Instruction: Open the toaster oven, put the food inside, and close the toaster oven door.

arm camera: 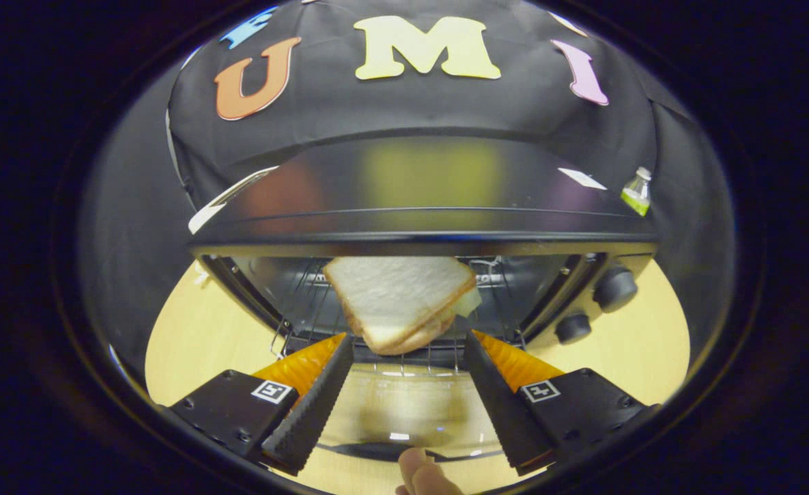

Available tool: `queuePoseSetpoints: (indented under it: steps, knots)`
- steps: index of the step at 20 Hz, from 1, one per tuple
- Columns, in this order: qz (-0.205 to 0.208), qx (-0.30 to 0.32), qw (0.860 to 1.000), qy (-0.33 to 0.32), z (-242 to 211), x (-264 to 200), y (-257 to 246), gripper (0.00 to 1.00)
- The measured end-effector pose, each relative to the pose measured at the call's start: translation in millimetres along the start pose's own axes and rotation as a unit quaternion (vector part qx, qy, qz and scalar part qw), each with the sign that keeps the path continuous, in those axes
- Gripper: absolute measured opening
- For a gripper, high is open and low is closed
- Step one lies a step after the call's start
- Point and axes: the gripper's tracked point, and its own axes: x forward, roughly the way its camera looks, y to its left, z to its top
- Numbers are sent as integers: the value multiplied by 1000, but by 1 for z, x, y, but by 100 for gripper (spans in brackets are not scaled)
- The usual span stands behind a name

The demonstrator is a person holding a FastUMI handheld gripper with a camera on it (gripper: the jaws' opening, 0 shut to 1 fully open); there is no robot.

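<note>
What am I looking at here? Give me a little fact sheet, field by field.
appliance: toaster oven on a wooden table
door: glass door folded down, open
food: sandwich on the wire rack inside
gripper: fingers open, empty, just short of the sandwich
knobs: two, beside the opening
also: a fingertip below the door

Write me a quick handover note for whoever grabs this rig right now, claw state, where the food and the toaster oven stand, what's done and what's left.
Claw: open, holding nothing; its fingers sit apart just outside the oven mouth, over the lowered glass door.
Sandwich: inside the toaster oven, lying on the wire rack just ahead of the fingertips.
A fingertip shows at the door's near edge.
Done: door opened, food placed inside.
Left: back the claw out, then lift the door shut.
</note>
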Motion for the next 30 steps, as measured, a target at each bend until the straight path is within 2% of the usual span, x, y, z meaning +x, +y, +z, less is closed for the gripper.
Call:
queuePoseSetpoints:
  steps: [4, 9, 15, 19, 23, 28, 30]
  knots:
    - [7, -4, 1000, -16, -24, -44, 6, 100]
    - [-27, -9, 1000, -11, -78, -67, 3, 100]
    - [-27, 21, 999, 9, -121, -67, 11, 100]
    - [-46, 35, 998, 7, -139, -64, 6, 100]
    - [-28, 71, 997, -1, -143, -51, 14, 100]
    - [-44, 85, 995, -28, -135, -36, 6, 100]
    - [-28, 97, 995, -25, -143, -28, 16, 100]
